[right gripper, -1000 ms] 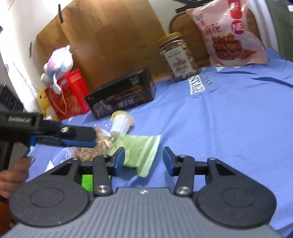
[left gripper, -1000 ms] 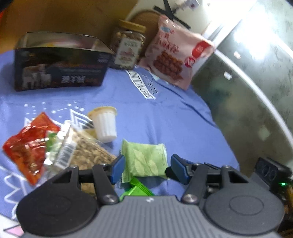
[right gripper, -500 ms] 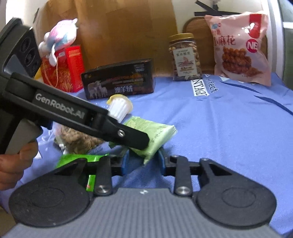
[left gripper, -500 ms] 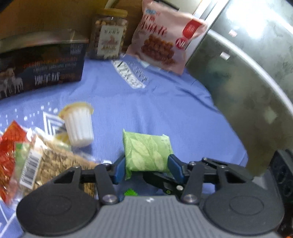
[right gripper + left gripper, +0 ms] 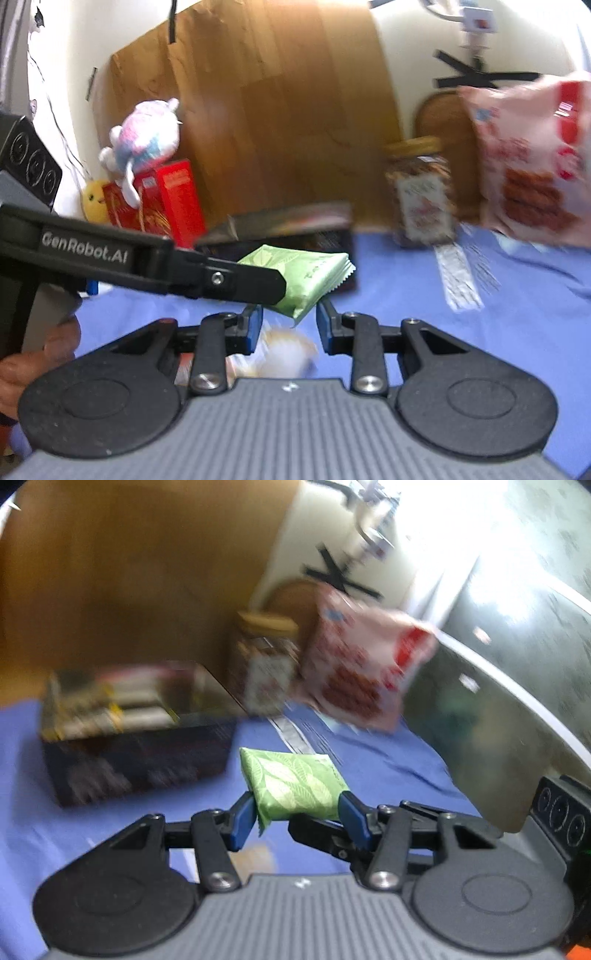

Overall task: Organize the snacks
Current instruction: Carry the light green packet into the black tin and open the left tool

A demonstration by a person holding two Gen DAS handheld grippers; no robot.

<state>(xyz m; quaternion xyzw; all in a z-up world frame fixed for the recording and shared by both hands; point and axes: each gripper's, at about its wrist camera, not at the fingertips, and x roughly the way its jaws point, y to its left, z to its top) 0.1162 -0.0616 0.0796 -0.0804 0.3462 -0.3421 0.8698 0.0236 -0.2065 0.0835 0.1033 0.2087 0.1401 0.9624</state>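
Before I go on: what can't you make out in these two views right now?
- Dark box contents: left view, motion blur.
- Jar label: both views, blurred.
- Pink bag: right view, cut off by the frame edge.
- Whether the right gripper touches the green packet: the left gripper, shut on it, hides part of the packet in the right view.
- Pale thing below the right gripper: blurred, unidentifiable.

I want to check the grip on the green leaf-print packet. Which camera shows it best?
The left wrist view: the green packet sits unobstructed between the left gripper pads. In the right wrist view, that gripper's finger covers part of the packet.
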